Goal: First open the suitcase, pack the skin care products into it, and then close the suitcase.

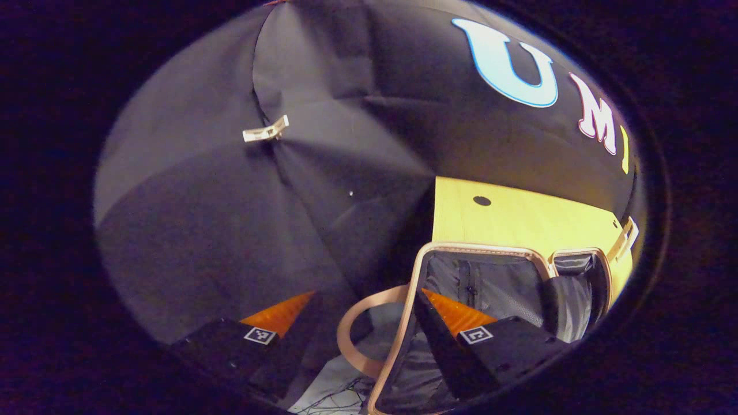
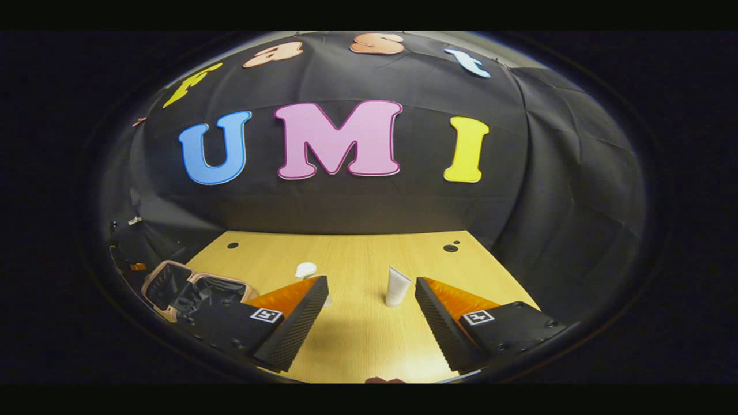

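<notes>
Above the table (image 2: 357,334), gaping right tongs (image 2: 369,311)

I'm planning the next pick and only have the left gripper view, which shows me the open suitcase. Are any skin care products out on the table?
Observer: Yes. In the right gripper view, a white tube stands upright on the table.
Operator: Anything besides that?
Observer: An item with a white cap stands farther back. It is partly hidden behind one finger of the right gripper, so I cannot tell what it is.
Operator: Is that gripper carrying anything?
Observer: No. It is open with nothing between its fingers, and the tube stands beyond the gap.
</notes>
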Tool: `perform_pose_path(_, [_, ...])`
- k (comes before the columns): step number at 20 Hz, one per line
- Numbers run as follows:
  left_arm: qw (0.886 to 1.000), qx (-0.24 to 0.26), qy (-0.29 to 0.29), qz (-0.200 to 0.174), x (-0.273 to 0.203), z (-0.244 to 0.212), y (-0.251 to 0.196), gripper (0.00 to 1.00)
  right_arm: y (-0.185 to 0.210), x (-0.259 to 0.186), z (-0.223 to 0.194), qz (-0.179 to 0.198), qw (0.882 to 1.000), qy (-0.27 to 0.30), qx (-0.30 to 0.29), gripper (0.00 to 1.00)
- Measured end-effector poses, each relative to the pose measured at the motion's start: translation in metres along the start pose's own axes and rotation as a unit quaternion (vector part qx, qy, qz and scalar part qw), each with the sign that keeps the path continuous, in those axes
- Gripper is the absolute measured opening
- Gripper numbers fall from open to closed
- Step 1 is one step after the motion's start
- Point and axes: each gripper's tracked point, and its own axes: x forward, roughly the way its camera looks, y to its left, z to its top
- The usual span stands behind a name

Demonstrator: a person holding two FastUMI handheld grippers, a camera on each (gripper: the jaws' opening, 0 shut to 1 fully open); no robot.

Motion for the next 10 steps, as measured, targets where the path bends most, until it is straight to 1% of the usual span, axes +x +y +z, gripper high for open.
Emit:
perform_pose_path(2, [0.997,0.036,-0.065,0.033,-0.036,0.038,-0.008,0.99,-0.004,-0.001,-0.002,-0.002,1.000,-0.003,0.005,0.97])
perform_pose_path(3, [0.994,0.049,-0.094,0.037,-0.054,0.054,-0.020,0.99,-0.011,0.001,-0.003,-0.004,1.000,-0.004,0.009,0.97])
perform_pose_path(6, [0.984,0.057,-0.165,0.019,-0.099,0.093,-0.083,0.98,-0.022,0.004,-0.006,-0.006,1.000,-0.010,0.011,0.96])
perform_pose_path(8, [0.977,0.056,-0.208,-0.004,-0.137,0.119,-0.131,0.98,-0.027,0.004,-0.008,0.000,1.000,-0.015,0.001,0.97])
perform_pose_path(10, [0.965,0.059,-0.254,-0.018,-0.167,0.142,-0.174,0.97,-0.032,0.004,-0.006,0.008,1.000,-0.023,-0.012,0.97])
